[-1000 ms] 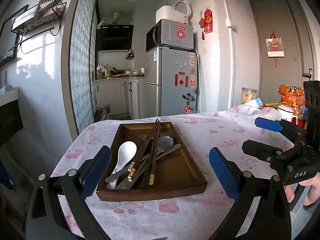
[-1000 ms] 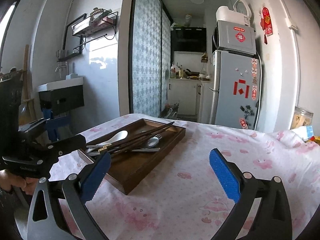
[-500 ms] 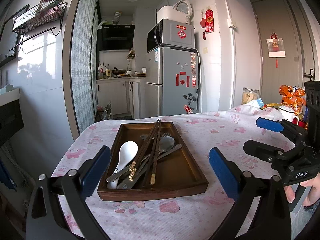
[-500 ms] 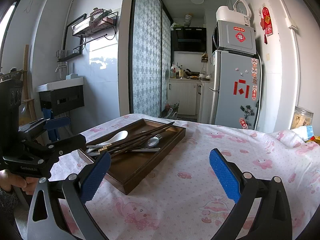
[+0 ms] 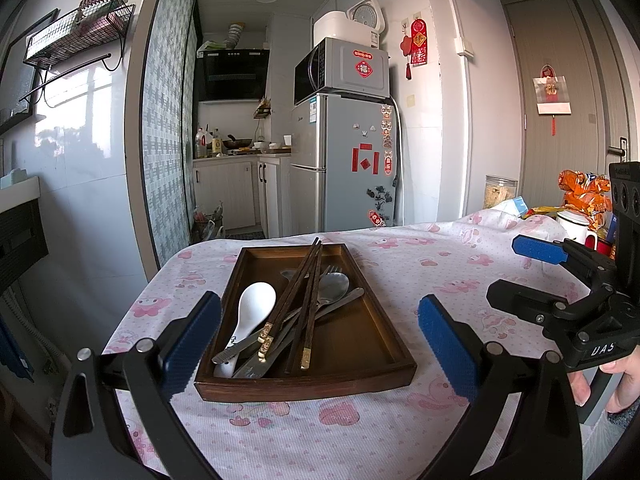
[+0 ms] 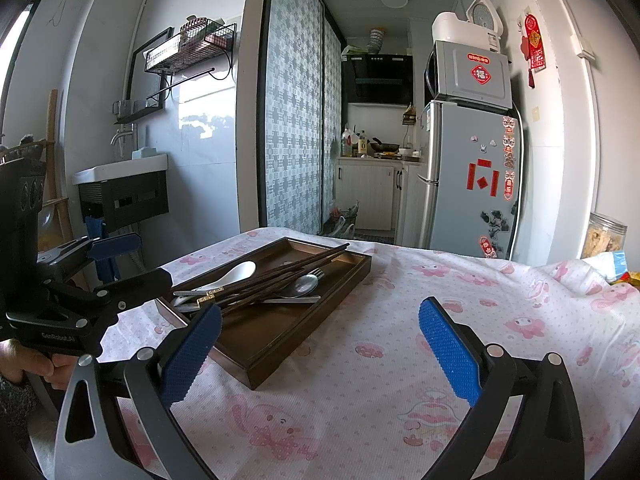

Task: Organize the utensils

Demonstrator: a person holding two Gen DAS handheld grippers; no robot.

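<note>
A dark wooden tray [image 5: 360, 344] lies on the table with a pile of utensils in it: a white ceramic spoon [image 5: 250, 312], dark chopsticks [image 5: 302, 300], a metal spoon [image 5: 334, 286] and a fork. My left gripper [image 5: 320, 344] is open and empty, just in front of the tray's near edge. My right gripper [image 6: 320, 348] is open and empty, to the right of the tray [image 6: 276, 332]. The chopsticks [image 6: 288, 272] and white spoon [image 6: 234, 272] also show in the right wrist view. Each gripper shows in the other's view.
The table has a white cloth with pink prints [image 5: 420, 264]. A white mug [image 5: 576, 228], snack bags [image 5: 584, 196] and a clear jar [image 5: 498, 194] stand at its far right. A fridge [image 5: 352, 160] stands behind the table.
The left gripper has drawn slightly closer to the tray. The right gripper has barely moved. Both stay open.
</note>
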